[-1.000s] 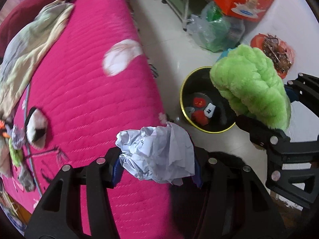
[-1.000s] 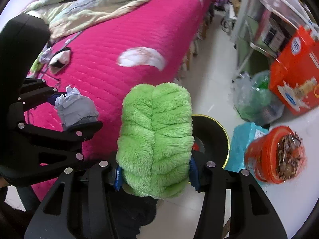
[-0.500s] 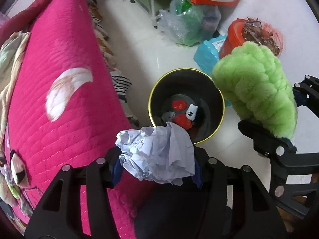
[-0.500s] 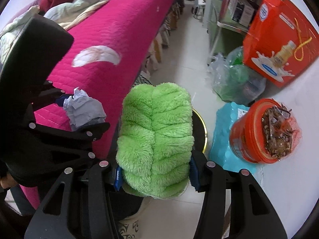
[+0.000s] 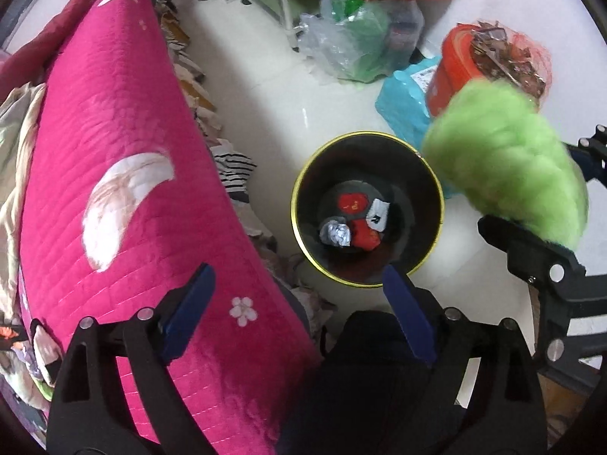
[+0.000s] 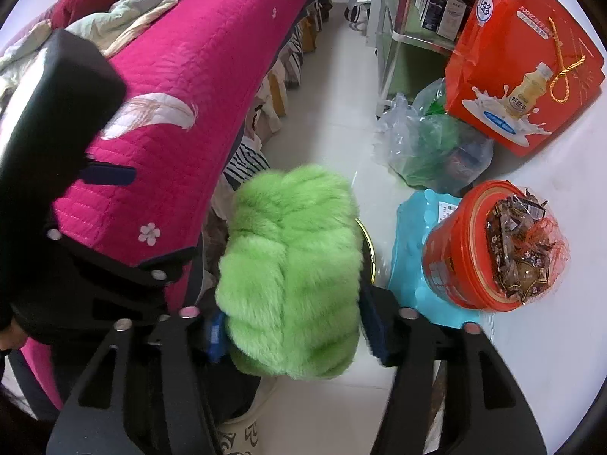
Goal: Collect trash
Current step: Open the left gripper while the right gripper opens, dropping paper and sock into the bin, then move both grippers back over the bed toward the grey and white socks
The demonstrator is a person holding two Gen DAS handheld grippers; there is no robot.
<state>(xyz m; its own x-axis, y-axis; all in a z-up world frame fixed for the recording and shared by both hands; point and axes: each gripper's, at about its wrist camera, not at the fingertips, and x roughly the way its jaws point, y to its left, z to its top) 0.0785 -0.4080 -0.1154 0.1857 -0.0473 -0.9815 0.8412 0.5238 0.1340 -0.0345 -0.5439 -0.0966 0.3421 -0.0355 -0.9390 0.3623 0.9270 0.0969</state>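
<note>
My left gripper (image 5: 299,307) is open and empty, above the near rim of a black bin with a yellow rim (image 5: 436,185) on the floor beside the bed. A crumpled white paper ball (image 5: 334,233) lies in the bin with red and white scraps. My right gripper (image 6: 290,331) is shut on a fluffy green plush item (image 6: 292,265), held just right of and above the bin; it also shows in the left wrist view (image 5: 504,174). The bin's rim (image 6: 370,250) peeks out behind the plush.
A pink quilted bed (image 5: 114,189) fills the left. On the floor lie a clear plastic bag (image 5: 356,45), a blue packet (image 5: 406,102), an orange tub of wrappers (image 6: 489,250) and a red gift box (image 6: 519,68). A shelf frame (image 6: 394,30) stands behind.
My left gripper opened and the crumpled paper dropped into the bin. Both grippers moved further over the bin; the green plush stays held.
</note>
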